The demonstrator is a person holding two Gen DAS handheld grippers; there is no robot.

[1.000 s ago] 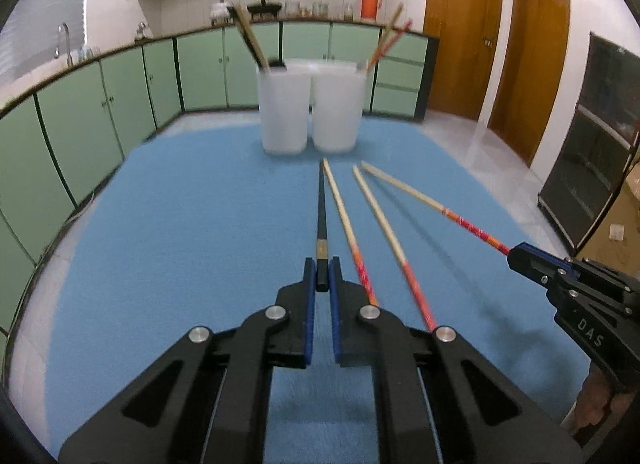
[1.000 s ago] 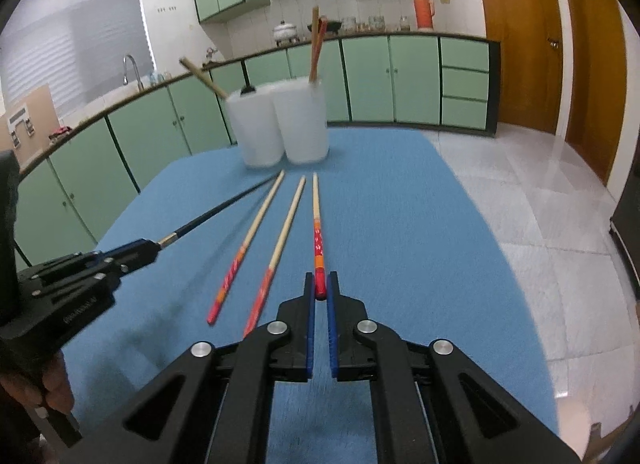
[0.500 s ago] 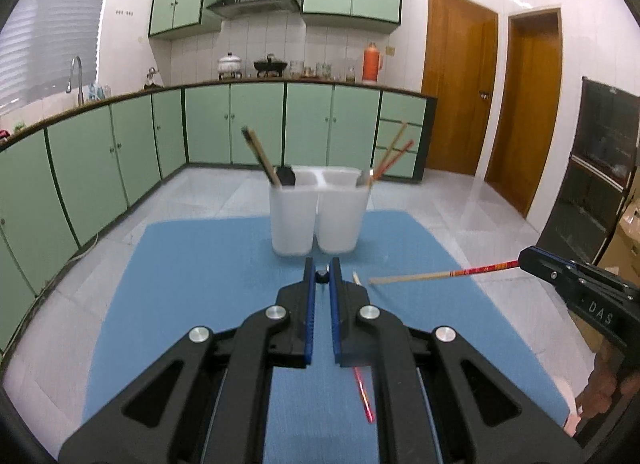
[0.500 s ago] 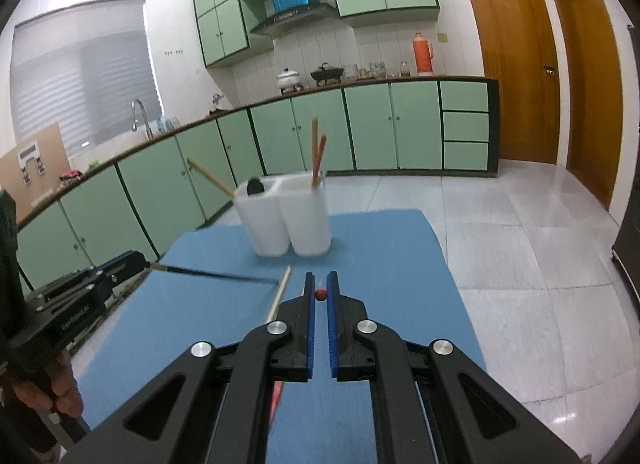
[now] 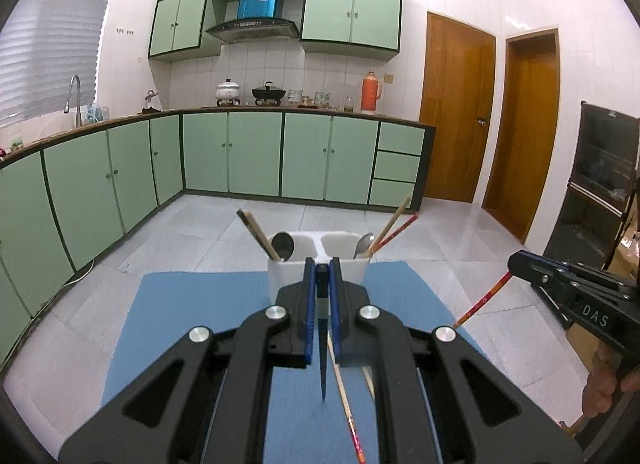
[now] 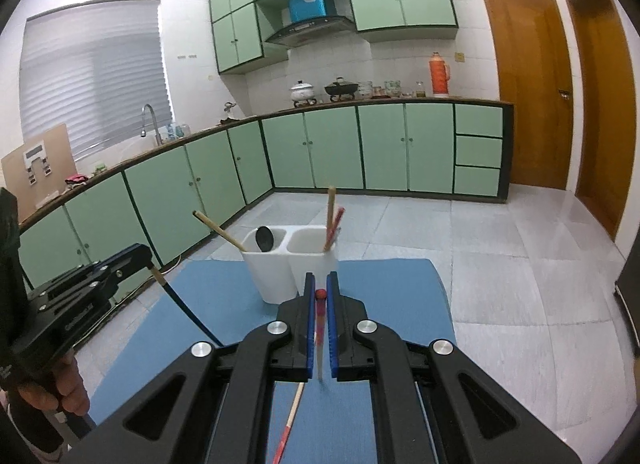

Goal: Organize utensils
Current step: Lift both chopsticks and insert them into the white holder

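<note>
My left gripper [image 5: 322, 268] is shut on the thick end of a black chopstick [image 5: 323, 348], which hangs tip-down above the blue mat [image 5: 192, 324]. My right gripper [image 6: 320, 284] is shut on a red-ended wooden chopstick [image 6: 320, 328], which hangs the same way. Each view shows the other gripper from the side: the right gripper [image 5: 518, 264] and the left gripper [image 6: 145, 256]. Beyond both stands a white two-compartment holder [image 5: 280, 278] [image 6: 272, 280] with chopsticks and spoons in it. Two red-ended chopsticks [image 5: 345, 398] lie on the mat below.
The mat [image 6: 224, 304] covers a table whose far edge lies just behind the holder, with tiled floor beyond. Green cabinets [image 5: 256, 155] run along the back and left. A person's hand [image 6: 60, 388] holds the left gripper's handle. A dark appliance [image 5: 600, 191] stands at the right.
Both grippers have risen and lifted their chopsticks off the mat. The chopsticks have swung from lying forward to hanging tip-down. The holder now sits lower in both views.
</note>
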